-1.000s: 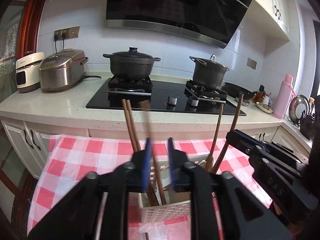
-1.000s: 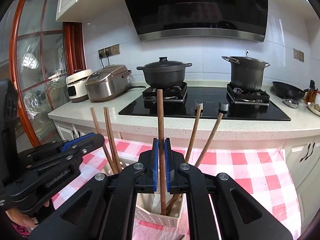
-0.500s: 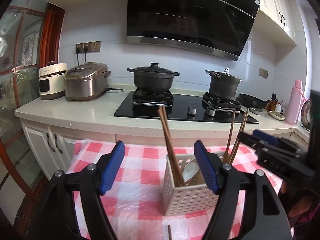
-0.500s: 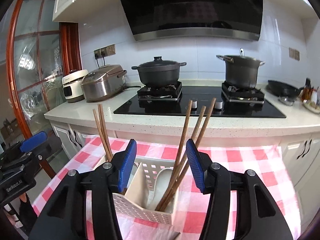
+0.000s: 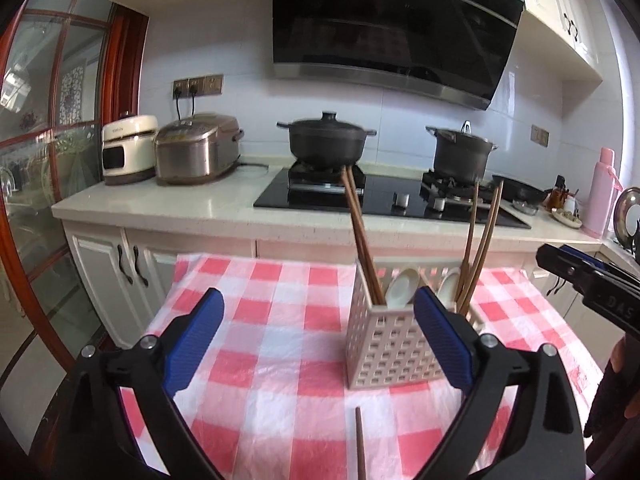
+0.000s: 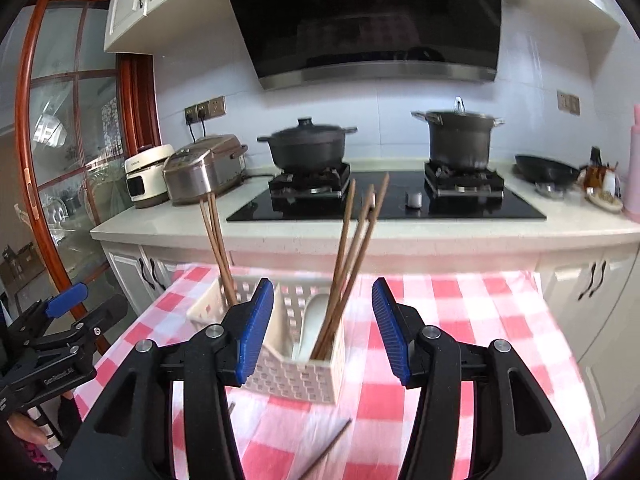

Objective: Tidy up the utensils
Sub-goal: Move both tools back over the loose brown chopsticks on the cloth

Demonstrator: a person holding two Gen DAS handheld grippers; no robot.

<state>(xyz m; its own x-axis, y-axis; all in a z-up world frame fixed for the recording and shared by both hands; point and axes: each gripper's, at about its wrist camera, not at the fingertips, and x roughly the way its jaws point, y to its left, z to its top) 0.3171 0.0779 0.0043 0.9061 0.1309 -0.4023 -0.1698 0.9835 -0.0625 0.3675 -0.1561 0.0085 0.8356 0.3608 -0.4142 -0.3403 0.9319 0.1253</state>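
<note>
Both grippers empty. Left gripper [image 5: 318, 344] spread wide, nothing between its blue pads; right gripper [image 6: 318, 330] likewise wide apart and holding nothing, with the white perforated caddy [image 6: 296, 372] seen through the gap but untouched. Caddy [image 5: 390, 354] stands upright on the red-checked tablecloth [image 5: 280, 340] over the worktop, at about 1 o'clock from the left gripper. Contents so far: two brown chopsticks [image 5: 360, 236] leaning toward 11 o'clock in the left compartment, three more chopsticks [image 6: 352, 264] leaning toward 1 o'clock in the right compartment, white spoons [image 5: 402, 288] in between. Exact spoon count not readable. Left over: one loose chopstick [image 5: 360, 446] lying flat on the cloth in front of the caddy, at 6 o'clock from it; the right wrist view shows the same stick [image 6: 326, 448] low between the right gripper's arms. Judgement: task mostly done, five sticks and the spoons stowed; the single stray stick remains to be picked up and dropped into a compartment. No other loose utensils visible, though the near edge of the cloth is hidden by the gripper bodies.
</note>
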